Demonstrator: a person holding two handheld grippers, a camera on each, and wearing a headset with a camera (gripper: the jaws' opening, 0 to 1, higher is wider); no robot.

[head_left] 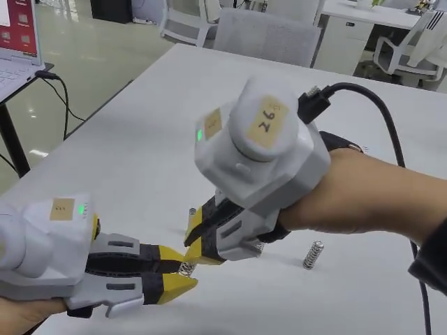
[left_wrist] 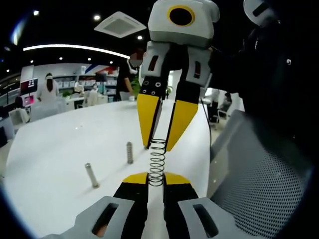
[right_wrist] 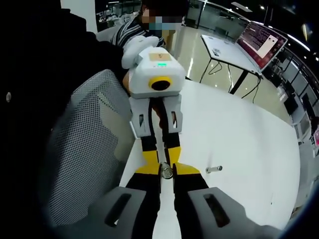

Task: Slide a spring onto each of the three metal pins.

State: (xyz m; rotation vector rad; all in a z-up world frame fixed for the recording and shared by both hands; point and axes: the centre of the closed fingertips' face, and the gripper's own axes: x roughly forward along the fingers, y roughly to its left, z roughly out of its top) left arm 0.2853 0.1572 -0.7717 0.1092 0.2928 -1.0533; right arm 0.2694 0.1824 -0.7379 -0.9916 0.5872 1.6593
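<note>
A small steel spring is stretched between the two grippers, just above the white table. My left gripper is shut on its near end; it sits at the lower left of the head view. From the opposite side my right gripper is shut on the spring's other end, its yellow fingertips pinching the top coil. The same spring shows between the right gripper and the facing left gripper. Two short metal pins stand upright to the left of the spring.
Another loose spring lies on the table to the right of the hands. A pin stands near the jaws. A black cable runs over the right forearm. A mesh chair is close by, with a laptop desk at far left.
</note>
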